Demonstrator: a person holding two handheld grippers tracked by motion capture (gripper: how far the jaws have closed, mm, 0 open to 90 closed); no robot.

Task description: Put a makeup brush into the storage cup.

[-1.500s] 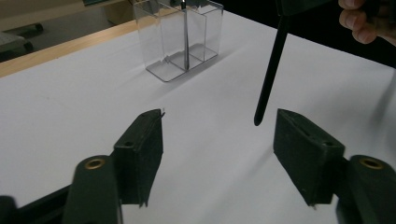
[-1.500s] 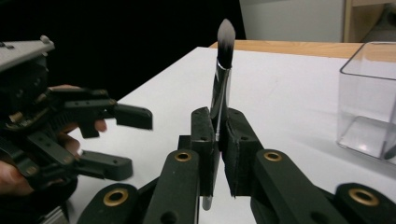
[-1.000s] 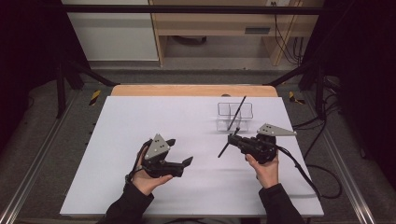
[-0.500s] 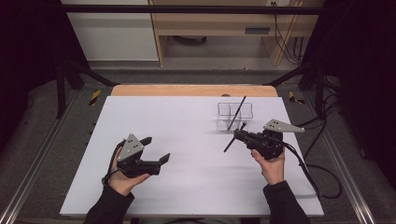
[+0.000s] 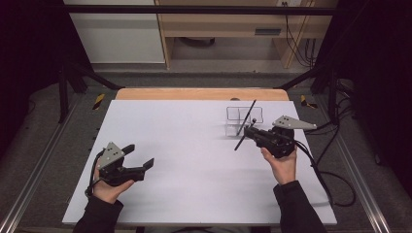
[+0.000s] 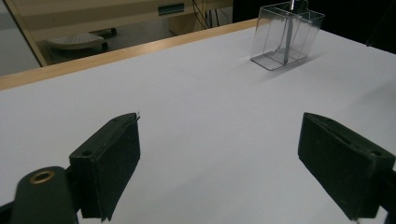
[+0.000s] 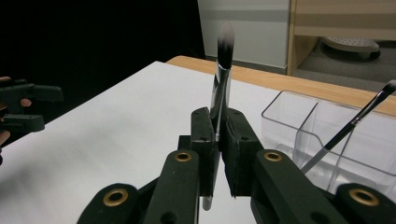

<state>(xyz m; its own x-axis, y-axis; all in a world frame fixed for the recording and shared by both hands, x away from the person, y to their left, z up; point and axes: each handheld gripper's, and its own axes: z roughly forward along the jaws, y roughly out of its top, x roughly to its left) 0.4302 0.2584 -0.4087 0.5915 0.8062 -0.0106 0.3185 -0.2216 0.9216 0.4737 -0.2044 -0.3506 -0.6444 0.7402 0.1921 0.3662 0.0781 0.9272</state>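
Table [image 5: 194,145] with a white top fills the middle of the high view; a wooden strip runs along its far edge, and grey floor and a pale wooden shelf unit [image 5: 228,29] lie beyond.

Forearms in dark sleeves enter from the bottom edge of the high view, one on each side, well apart.

Left gripper [image 5: 138,158] sits near the table's near-left corner, held low over the white surface. Jaws spread wide: in the left gripper view the two black pads [image 6: 109,163] stand far apart with bare table between them and nothing held. Grey three-cornered plate on top of it, cable trailing back by the hand.

Right gripper [image 5: 248,131] is on the right side of the table, just beside the clear organiser and pointing toward it. Jaws pressed together on a makeup brush [image 7: 222,79]: the right gripper view shows the silver ferrule pinched between the pads, the dark bristle head with a pale tip standing up above them, and the handle end showing below. In the high view the brush [image 5: 245,126] appears as a thin dark rod slanting across the jaw tips.

Clear organiser [image 5: 244,121], a see-through box with compartments, stands on the table right of centre toward the far edge. A second, thinner brush [image 7: 355,121] leans inside one compartment; which compartment I cannot tell for certain.
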